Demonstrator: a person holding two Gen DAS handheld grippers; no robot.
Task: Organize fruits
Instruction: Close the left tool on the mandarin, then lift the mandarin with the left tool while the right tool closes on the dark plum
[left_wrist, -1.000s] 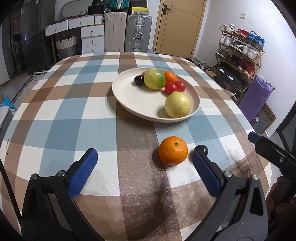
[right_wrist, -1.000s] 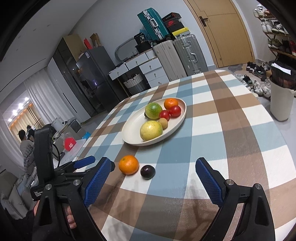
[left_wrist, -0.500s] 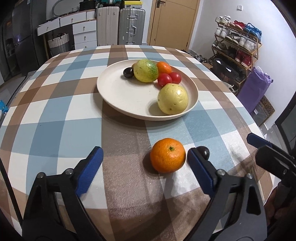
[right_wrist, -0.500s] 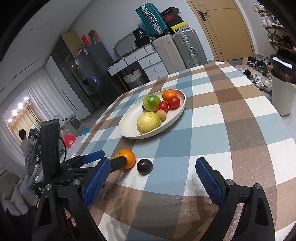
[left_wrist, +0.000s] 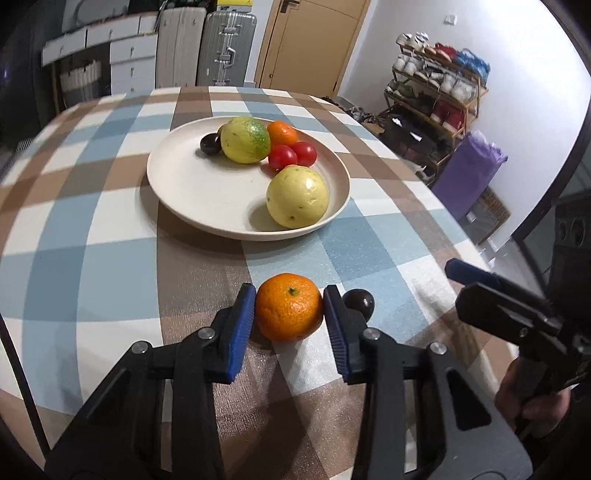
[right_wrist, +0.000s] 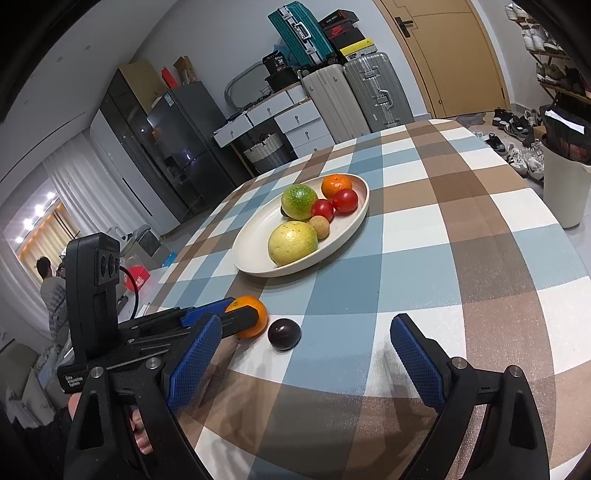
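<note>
Currently the cream round plate (left_wrist: 177, 206) holds most fruits; left gripper (left_wrist: 289, 320) fingers clamp the loose orange mandarin (left_wrist: 288, 312); right gripper (right_wrist: 300, 363) fingers gape empty beside the dark round plum (right_wrist: 283, 334) lower centre on the checked surface (left_wrist: 92, 266).

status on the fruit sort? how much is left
Mostly done: the plate already holds two large yellow-green fruits, an orange, two tomatoes, a dark fruit and a small brown one. In hand: the left gripper is closed on the loose orange, which sits on the table. Left: a dark plum beside it; the right gripper is open, empty.
</note>
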